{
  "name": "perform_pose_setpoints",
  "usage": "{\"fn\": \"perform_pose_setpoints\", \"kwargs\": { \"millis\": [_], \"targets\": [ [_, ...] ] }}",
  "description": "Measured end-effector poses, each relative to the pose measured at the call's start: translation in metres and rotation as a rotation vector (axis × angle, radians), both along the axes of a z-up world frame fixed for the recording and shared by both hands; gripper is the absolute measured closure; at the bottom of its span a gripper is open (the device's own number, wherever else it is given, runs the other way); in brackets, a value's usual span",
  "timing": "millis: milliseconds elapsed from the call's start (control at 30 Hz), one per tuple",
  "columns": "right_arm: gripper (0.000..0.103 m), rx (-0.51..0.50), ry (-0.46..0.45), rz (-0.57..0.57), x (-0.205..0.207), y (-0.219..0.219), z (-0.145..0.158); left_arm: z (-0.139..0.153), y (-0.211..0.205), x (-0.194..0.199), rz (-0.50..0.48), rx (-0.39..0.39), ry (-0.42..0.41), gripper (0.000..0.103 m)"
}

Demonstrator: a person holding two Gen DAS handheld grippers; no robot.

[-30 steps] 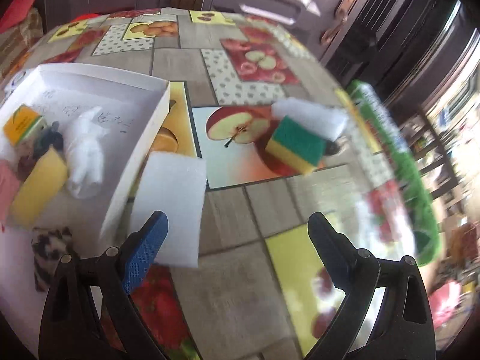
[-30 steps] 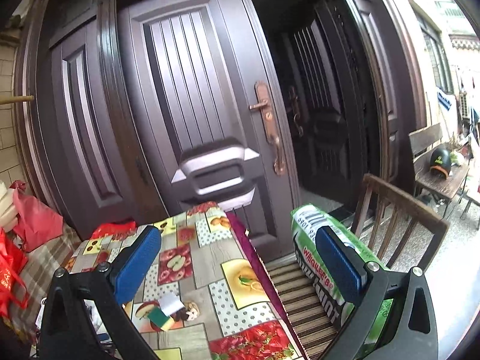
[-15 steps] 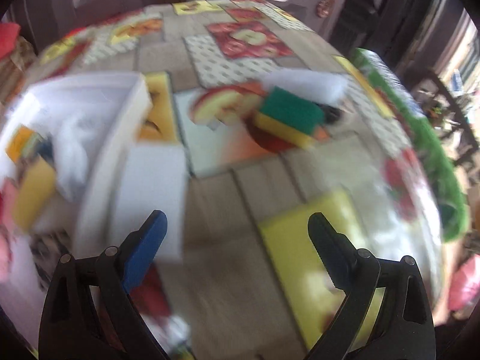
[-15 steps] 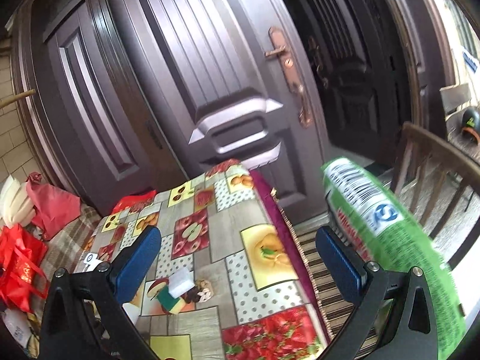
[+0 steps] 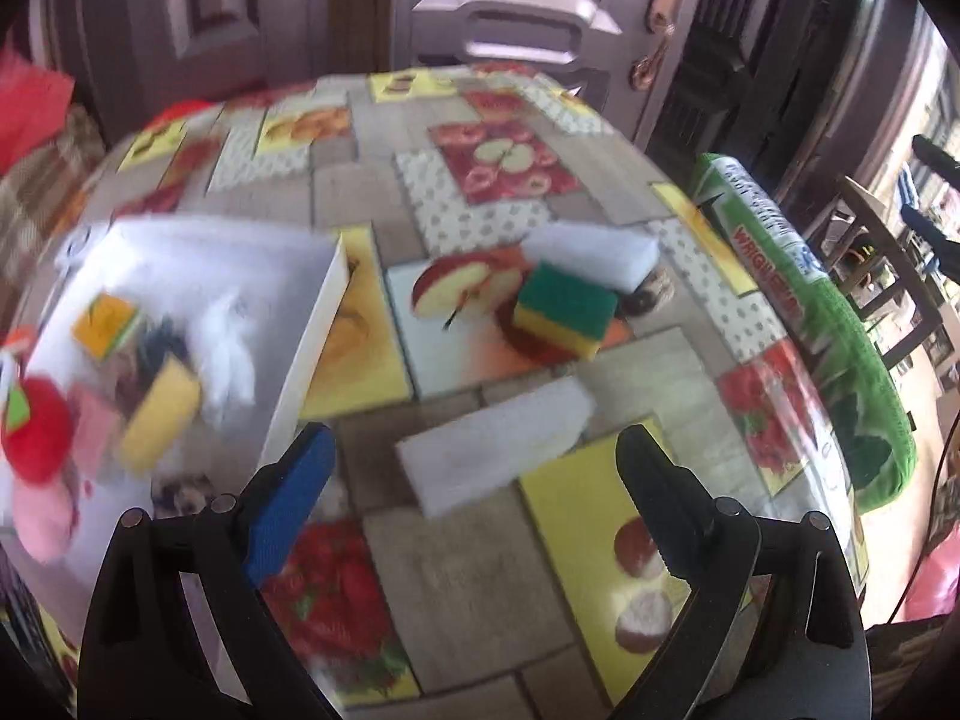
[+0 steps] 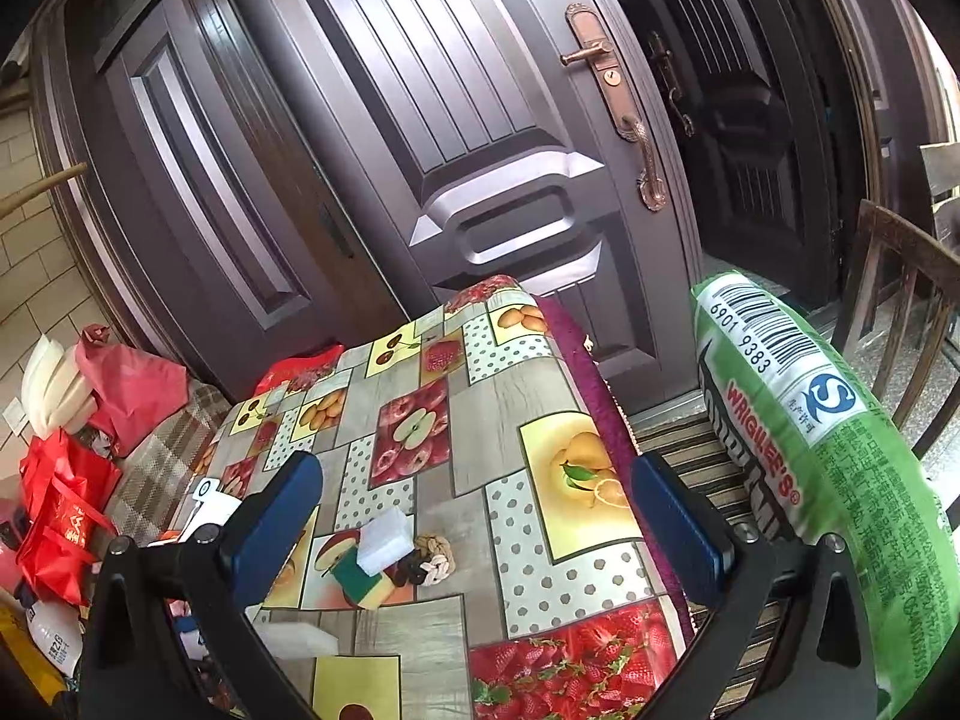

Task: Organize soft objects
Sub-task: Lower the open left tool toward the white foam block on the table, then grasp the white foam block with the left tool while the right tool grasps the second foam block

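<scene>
Sorting approx half done, judged from left wrist view: white tray (image 5: 324, 312) at left of tabletop (image 5: 480, 570) already holds several soft things — orange-green sponge (image 5: 105, 324), yellow sponge (image 5: 159, 414), white fluffy piece (image 5: 225, 354), pink item (image 5: 93, 432), red round item (image 5: 36, 426); all blurred, so exact kinds hard to tell. Left outside: flat white foam (image 5: 498, 444) lying just ahead of left tool (image 5: 474, 468), between its jaws in the view but not touched; green-yellow sponge (image 5: 564, 309) further back on apple print; white block (image 5: 591, 255) just behind it, touching or nearly; small dark knotted thing (image 5: 651, 294) beside. Left tool released, jaws wide, nothing grasped. Versus one sec ago: flat white foam was leaning by tray wall near blue pad, now lies apart from tray, turned crosswise, more to centre. View also shows more of door and far tabletop edge.

Looking now from right wrist view: right tool (image 6: 480, 510) released too, jaws wide, empty, well above tabletop. Same leftovers seen small: green-yellow sponge (image 6: 354, 582), white block (image 6: 384, 540) on it, knotted rope piece (image 6: 432, 561) and dark bits beside, flat white foam (image 6: 294, 639) at lower left. Green pillow (image 6: 840, 480) on chair at right, untouched. Versus one sec ago: view tilted down, tabletop much larger in frame, door less.
</scene>
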State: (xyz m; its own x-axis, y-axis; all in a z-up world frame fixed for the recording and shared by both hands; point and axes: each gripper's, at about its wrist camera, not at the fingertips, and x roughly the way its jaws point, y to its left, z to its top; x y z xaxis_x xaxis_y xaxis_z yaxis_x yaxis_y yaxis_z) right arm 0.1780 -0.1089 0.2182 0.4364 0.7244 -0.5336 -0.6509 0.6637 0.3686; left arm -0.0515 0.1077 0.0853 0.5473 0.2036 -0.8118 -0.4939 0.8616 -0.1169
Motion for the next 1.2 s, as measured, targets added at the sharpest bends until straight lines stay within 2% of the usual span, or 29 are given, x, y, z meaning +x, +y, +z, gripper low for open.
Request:
{"fn": "perform_pose_setpoints", "kwargs": {
  "millis": [67, 167, 300, 500, 567, 700, 833, 967, 1033, 1133, 1200],
  "targets": [
    [0.000, 0.000, 0.007, -0.008, 0.002, -0.002, -0.002, 0.001, -0.003, 0.012, -0.081, 0.029, -0.006, 0.008],
    [0.000, -0.002, 0.027, -0.020, 0.006, -0.005, -0.006, -0.010, -0.006, 0.039, -0.178, 0.107, 0.059, 0.008],
    [0.000, 0.005, 0.053, -0.027, 0.007, -0.008, -0.009, -0.038, -0.003, 0.064, -0.260, 0.092, 0.146, 0.008],
    [0.000, -0.009, 0.059, 0.005, 0.006, -0.002, -0.011, -0.070, 0.007, 0.078, -0.298, 0.073, 0.241, 0.008],
    [0.000, -0.013, 0.068, 0.063, 0.008, 0.013, -0.013, -0.069, 0.004, 0.076, -0.315, 0.067, 0.243, 0.008],
    [0.000, -0.073, 0.019, 0.194, 0.009, 0.057, -0.025, -0.063, -0.006, 0.064, -0.341, -0.045, 0.211, 0.008],
    [0.000, -0.207, -0.007, 0.365, 0.000, 0.123, -0.061, -0.065, -0.024, 0.057, -0.322, -0.008, 0.222, 0.010],
    [0.000, -0.355, -0.106, 0.512, -0.023, 0.181, -0.093, -0.049, -0.024, 0.049, -0.291, -0.030, 0.170, 0.010],
    [0.000, -0.396, -0.133, 0.548, -0.030, 0.199, -0.105, -0.031, -0.019, 0.039, -0.267, -0.019, 0.128, 0.010],
    [0.001, -0.439, -0.103, 0.586, -0.031, 0.216, -0.124, -0.008, -0.008, 0.019, -0.203, -0.015, 0.074, 0.010],
    [0.004, -0.454, -0.085, 0.596, -0.029, 0.221, -0.133, -0.003, -0.004, 0.006, -0.154, -0.037, 0.059, 0.010]
  ]
}}
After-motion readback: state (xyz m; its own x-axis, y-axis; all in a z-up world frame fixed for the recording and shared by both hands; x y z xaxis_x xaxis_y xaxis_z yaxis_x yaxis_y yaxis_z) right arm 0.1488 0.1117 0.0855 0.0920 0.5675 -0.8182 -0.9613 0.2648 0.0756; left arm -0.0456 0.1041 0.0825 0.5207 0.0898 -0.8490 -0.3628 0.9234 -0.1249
